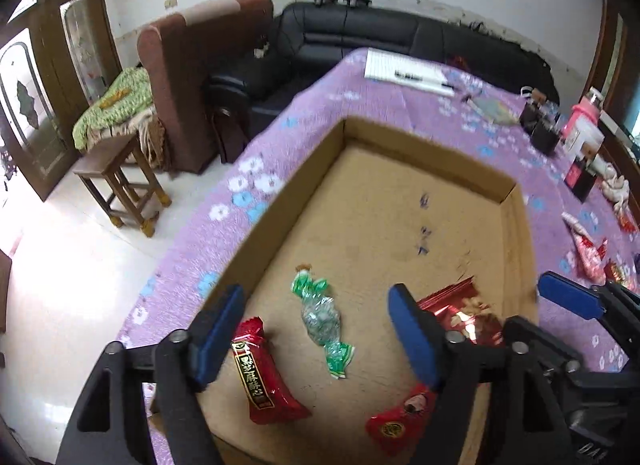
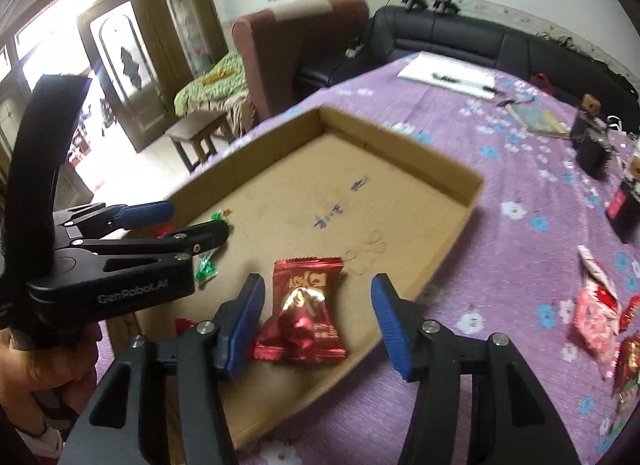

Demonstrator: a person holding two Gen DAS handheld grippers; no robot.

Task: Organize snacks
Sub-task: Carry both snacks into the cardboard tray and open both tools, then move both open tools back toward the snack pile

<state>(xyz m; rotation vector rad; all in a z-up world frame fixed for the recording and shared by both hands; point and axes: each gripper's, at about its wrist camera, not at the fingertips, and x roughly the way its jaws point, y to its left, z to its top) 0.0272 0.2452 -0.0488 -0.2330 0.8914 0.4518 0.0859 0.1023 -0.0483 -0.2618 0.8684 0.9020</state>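
A shallow cardboard tray [image 1: 404, 137] lies on the purple flowered tablecloth. Inside it lie a red bar wrapper [image 1: 262, 377], a green twist candy [image 1: 322, 317], a small red candy [image 1: 400, 421] and a shiny red packet [image 1: 464, 309]. My left gripper [image 1: 316, 337] is open and empty above the green candy. My right gripper [image 2: 318, 321] is open and empty above the shiny red packet [image 2: 304, 313] in the tray [image 2: 400, 157]. The left gripper [image 2: 188, 221] also shows in the right wrist view, and a right fingertip [image 1: 568, 299] in the left wrist view.
More loose snacks [image 2: 600, 321] lie on the cloth right of the tray [image 1: 592, 257]. Black boxes [image 2: 588, 145], a red-and-black box [image 2: 624, 205] and a white pad [image 1: 408, 71] stand farther back. A black sofa [image 1: 360, 33] and a wooden stool [image 1: 116, 181] lie beyond the table edge.
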